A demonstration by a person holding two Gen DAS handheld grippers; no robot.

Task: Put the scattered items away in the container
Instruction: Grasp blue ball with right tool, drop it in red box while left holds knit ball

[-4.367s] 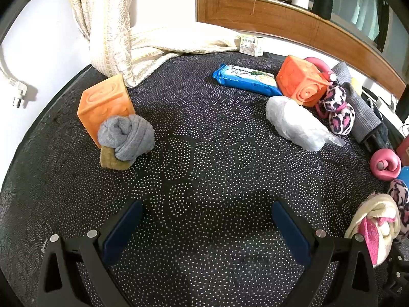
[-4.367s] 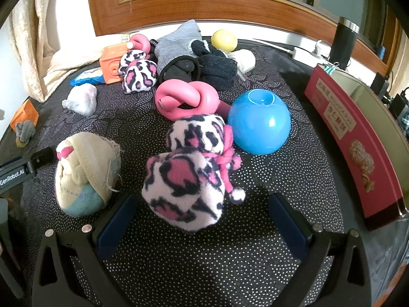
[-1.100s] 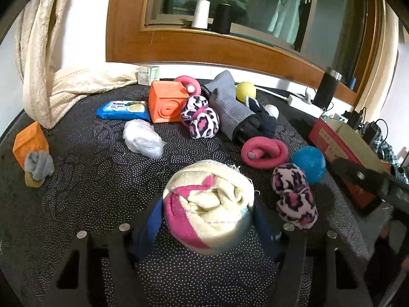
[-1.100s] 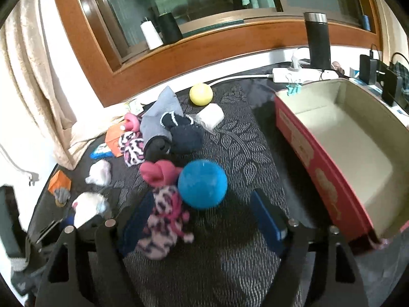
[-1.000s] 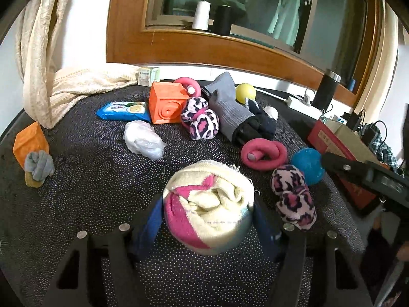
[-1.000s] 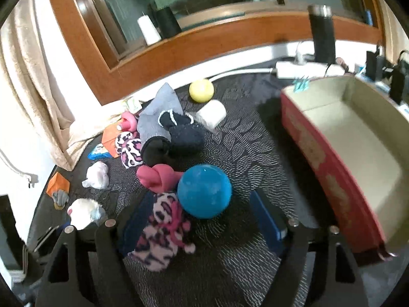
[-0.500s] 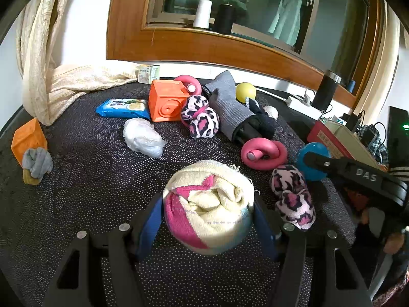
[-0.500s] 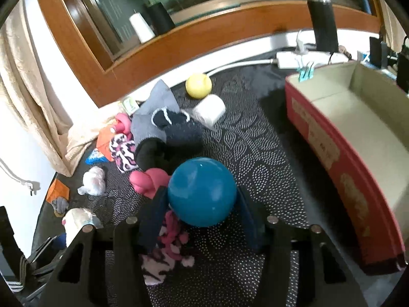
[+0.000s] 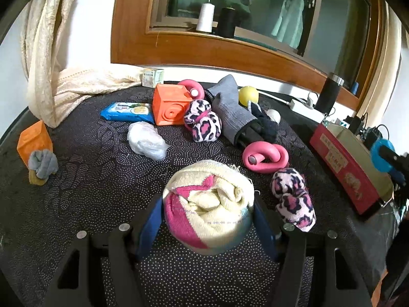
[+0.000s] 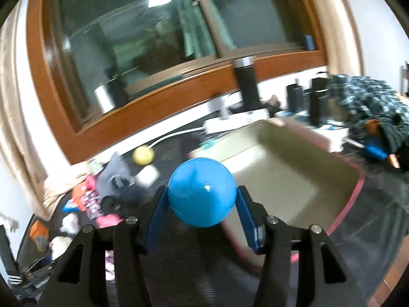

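A: Right fingers (image 10: 157,220) are clamped on the ball (image 10: 202,192), held above the box (image 10: 288,179) near its rim.
B: Carry it past that rim, then release low.
A: Left fingers (image 9: 150,222) are clamped on the sock roll (image 9: 208,204) over the bench (image 9: 97,179).
B: The box interior looks bare; its tall walls need clearing.

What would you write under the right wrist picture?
Right gripper carries a blue ball toward the open red box.
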